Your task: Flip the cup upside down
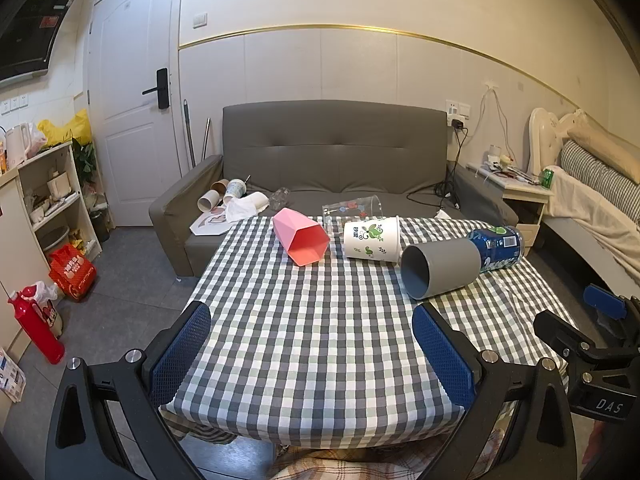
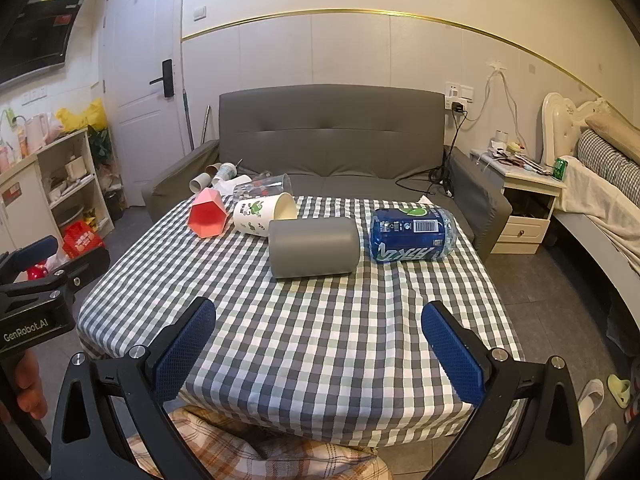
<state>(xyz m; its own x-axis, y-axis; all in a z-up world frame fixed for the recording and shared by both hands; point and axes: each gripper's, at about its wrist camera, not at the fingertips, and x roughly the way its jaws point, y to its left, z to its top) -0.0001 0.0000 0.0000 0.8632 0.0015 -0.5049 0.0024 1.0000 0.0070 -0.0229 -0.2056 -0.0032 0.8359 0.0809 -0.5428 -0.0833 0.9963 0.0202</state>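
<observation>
Several cups lie on their sides on the checked tablecloth (image 1: 312, 340): a grey cup (image 1: 440, 268) (image 2: 314, 247), a pink faceted cup (image 1: 302, 236) (image 2: 209, 215), a white cup with green leaf print (image 1: 372, 238) (image 2: 264, 215) and a clear glass cup (image 1: 352, 208) (image 2: 262, 189) at the far edge. My left gripper (image 1: 312, 354) is open and empty over the near table edge. My right gripper (image 2: 318, 350) is open and empty, well short of the grey cup. It also shows in the left wrist view (image 1: 600, 344).
A blue-labelled water bottle (image 1: 498, 246) (image 2: 412, 236) lies right of the grey cup. A grey sofa (image 1: 332, 160) with paper cups (image 1: 224, 194) stands behind the table. A bedside cabinet (image 2: 524, 208) and bed are right; shelves (image 1: 52, 200) are left.
</observation>
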